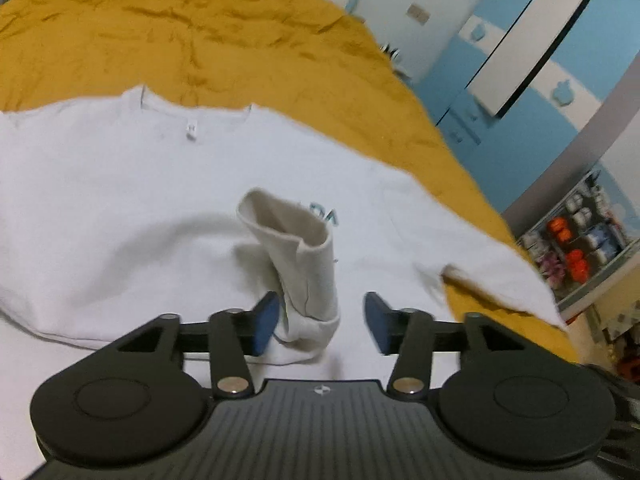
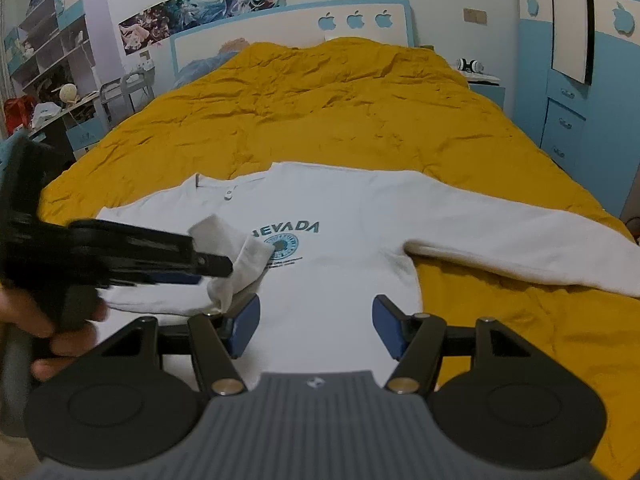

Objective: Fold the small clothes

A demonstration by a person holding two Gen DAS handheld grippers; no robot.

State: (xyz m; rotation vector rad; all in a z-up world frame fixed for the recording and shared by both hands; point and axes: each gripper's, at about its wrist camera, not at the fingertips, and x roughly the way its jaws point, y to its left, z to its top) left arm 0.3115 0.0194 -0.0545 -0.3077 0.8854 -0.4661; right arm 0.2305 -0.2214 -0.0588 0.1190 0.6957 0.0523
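On the bed's mustard duvet [image 2: 340, 112], a white sweatshirt [image 2: 340, 208] is lying flat, its sleeve cuff [image 1: 292, 248] standing beside the released left hand-held gripper [image 1: 320, 320], the right hand-held gripper [image 2: 316, 326] gaping too.

The sweatshirt [image 2: 328, 236] is lying spread flat across the near end of the bed [image 2: 340, 112], its collar pointing toward the headboard [image 2: 288, 24] and one sleeve [image 2: 520, 240] stretching off to the right. The other sleeve's cuff [image 1: 296, 256] is sitting folded over the chest, standing up between the left gripper [image 1: 320, 320] fingers. The right gripper [image 2: 316, 326] is hovering over the hem, just right of the left one.
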